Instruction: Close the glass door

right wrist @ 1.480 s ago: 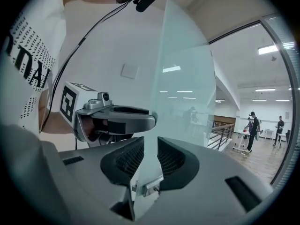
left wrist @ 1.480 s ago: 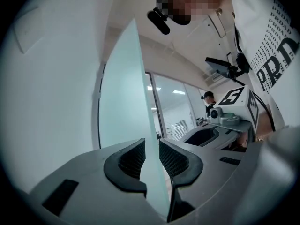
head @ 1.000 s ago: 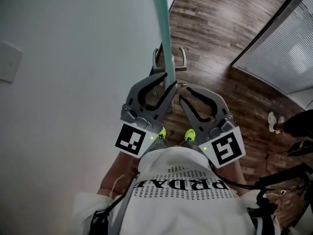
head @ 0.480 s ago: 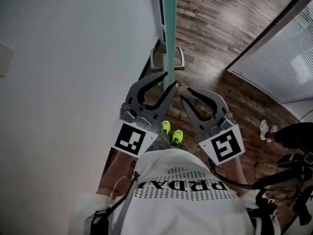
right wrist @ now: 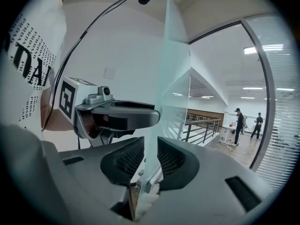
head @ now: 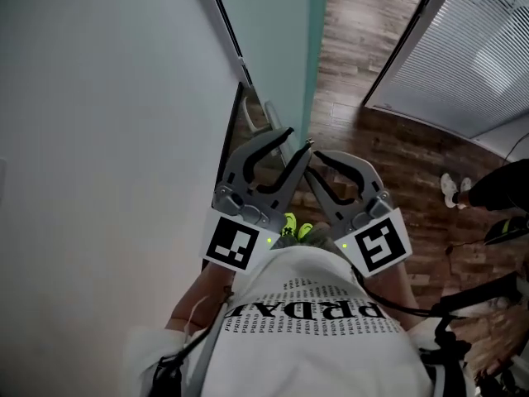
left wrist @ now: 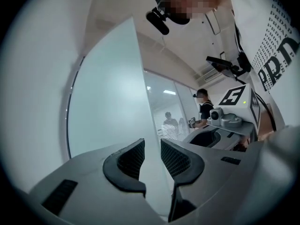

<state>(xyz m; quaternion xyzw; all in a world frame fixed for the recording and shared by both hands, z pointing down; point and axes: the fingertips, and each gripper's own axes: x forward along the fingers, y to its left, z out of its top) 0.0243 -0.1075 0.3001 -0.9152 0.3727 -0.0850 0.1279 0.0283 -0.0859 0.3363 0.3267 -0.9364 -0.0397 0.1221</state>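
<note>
The glass door [head: 281, 31] is a pale green frosted pane, and its free edge [head: 312, 64] runs down to my two grippers. In the head view my left gripper [head: 297, 139] and right gripper [head: 313, 162] meet at that edge at handle height. In the left gripper view the door edge [left wrist: 151, 139] runs between the pads [left wrist: 131, 157]; the jaws are opening and stand slightly off the glass. In the right gripper view the glass edge [right wrist: 151, 139] fills the gap between the pads [right wrist: 171, 159], which lie against both faces.
A white wall [head: 99, 139] and a black door frame [head: 225, 23] lie to the left. A metal door handle [head: 250, 116] sits just behind the grippers. Wooden floor [head: 364, 31], a blinded glass partition [head: 471, 48] and a bystander's shoes [head: 453, 190] are on the right.
The door has swung towards the wall and frame on the left, showing more of its face. Both grippers have travelled with its edge, and the left jaws have spread a little.
</note>
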